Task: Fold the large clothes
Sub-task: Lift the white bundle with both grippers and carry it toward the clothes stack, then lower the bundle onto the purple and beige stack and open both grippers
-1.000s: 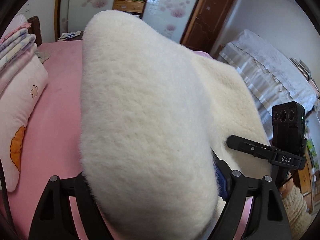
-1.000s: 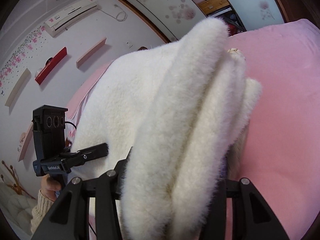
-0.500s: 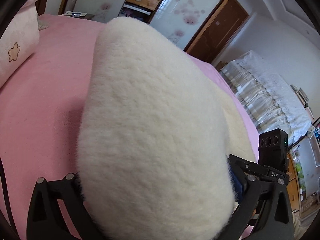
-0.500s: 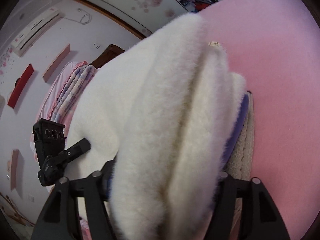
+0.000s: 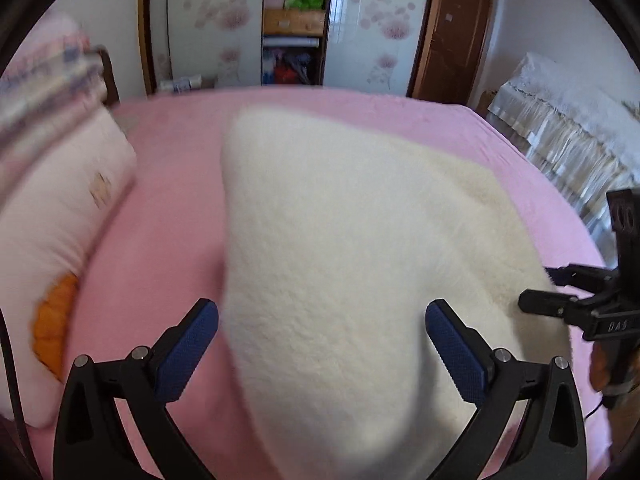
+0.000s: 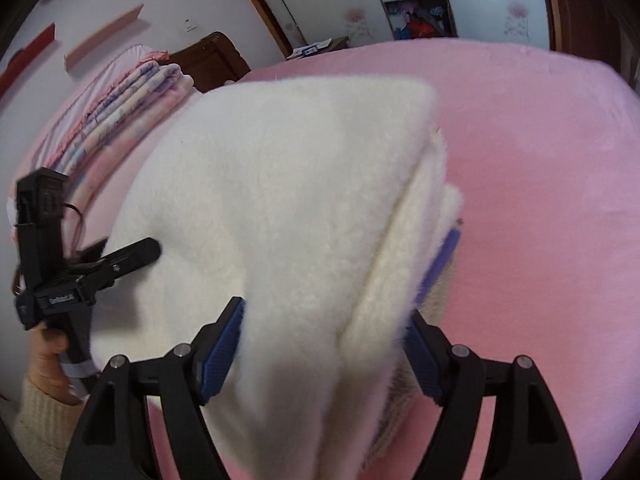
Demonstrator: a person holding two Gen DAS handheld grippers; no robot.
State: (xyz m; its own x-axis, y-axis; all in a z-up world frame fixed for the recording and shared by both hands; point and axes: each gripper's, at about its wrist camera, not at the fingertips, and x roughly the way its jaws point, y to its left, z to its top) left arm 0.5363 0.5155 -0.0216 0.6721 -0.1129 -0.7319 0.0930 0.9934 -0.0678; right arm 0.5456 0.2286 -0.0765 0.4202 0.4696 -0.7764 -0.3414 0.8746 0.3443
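A thick cream fleece garment (image 5: 352, 248) lies folded on the pink bed (image 5: 168, 216). My left gripper (image 5: 322, 340) is open, its blue pads apart on either side of the garment's near fold. In the right wrist view the same garment (image 6: 280, 208) shows stacked layers with a purple inner edge (image 6: 440, 260). My right gripper (image 6: 324, 348) is open, its pads wide around the near corner. Each gripper shows in the other's view: the right one in the left wrist view (image 5: 560, 292), the left one in the right wrist view (image 6: 120, 256).
A pink pillow with an orange patch (image 5: 52, 240) lies at the left. Folded striped blankets (image 6: 120, 116) are stacked by the wooden headboard (image 6: 212, 60). A wardrobe (image 5: 294, 20) and door (image 5: 452, 28) stand beyond the bed. A lace-covered piece of furniture (image 5: 568, 128) is at the right.
Both grippers have opened and let go of the garment. The lifted fold has dropped flat onto the bed, and both grippers have drawn back a little.
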